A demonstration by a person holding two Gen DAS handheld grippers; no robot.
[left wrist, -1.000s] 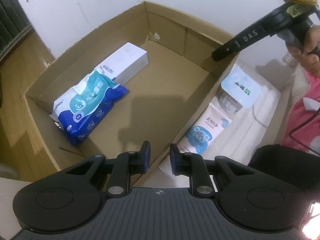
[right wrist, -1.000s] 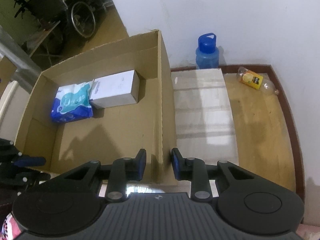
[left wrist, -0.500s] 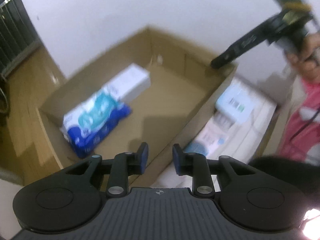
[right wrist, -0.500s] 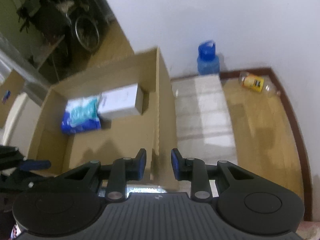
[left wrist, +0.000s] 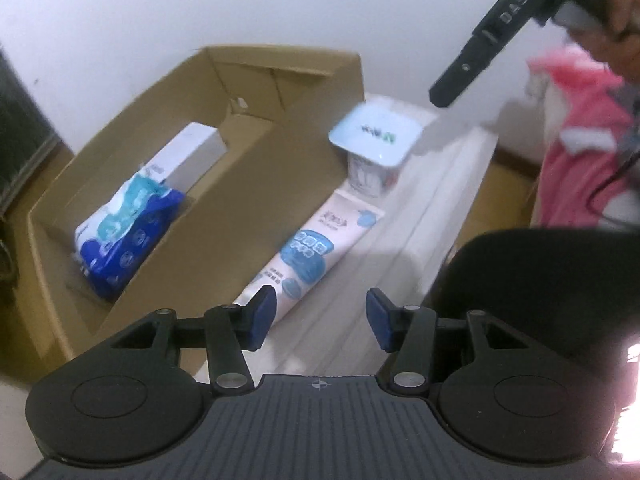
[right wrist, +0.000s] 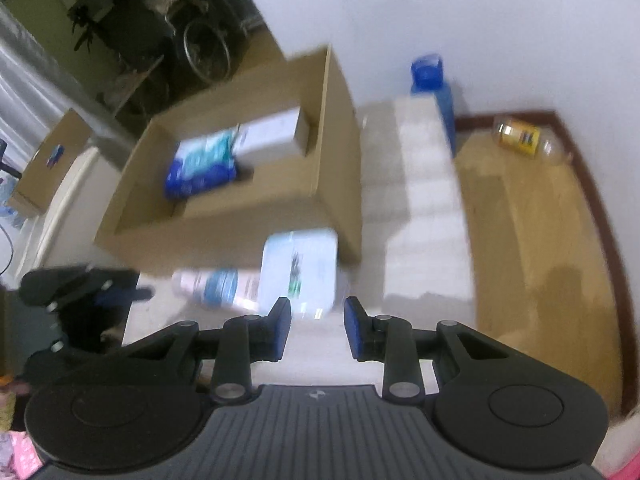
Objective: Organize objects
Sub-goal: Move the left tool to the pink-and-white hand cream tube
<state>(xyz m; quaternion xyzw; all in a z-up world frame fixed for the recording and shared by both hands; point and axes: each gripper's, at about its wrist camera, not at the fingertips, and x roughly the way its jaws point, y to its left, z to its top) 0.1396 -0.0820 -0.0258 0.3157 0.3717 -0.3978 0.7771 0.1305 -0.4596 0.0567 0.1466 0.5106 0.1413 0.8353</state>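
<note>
A cardboard box (left wrist: 256, 184) holds a blue tissue pack (left wrist: 124, 224) and a white carton (left wrist: 188, 156). Beside it on a white surface lie a pink and blue tube (left wrist: 308, 252) and a tub with a pale blue lid (left wrist: 376, 136). My left gripper (left wrist: 316, 316) is open and empty, just above the tube's near end. My right gripper (right wrist: 316, 320) is open and empty, close above the tub (right wrist: 300, 268), with the tube (right wrist: 216, 284) to its left. The box (right wrist: 280, 200) with the tissue pack (right wrist: 200, 164) and carton (right wrist: 268, 136) lies beyond.
A blue water bottle (right wrist: 436, 92) stands by the wall. A yellow-labelled bottle (right wrist: 524, 140) lies on the wooden floor (right wrist: 540, 240). The white surface (right wrist: 424, 200) runs right of the box. The right gripper's arm (left wrist: 500, 28) shows at the left wrist view's top right.
Both grippers opened and swung from over the box to the white surface. The left one now hovers by the tube, the right one by the tub.
</note>
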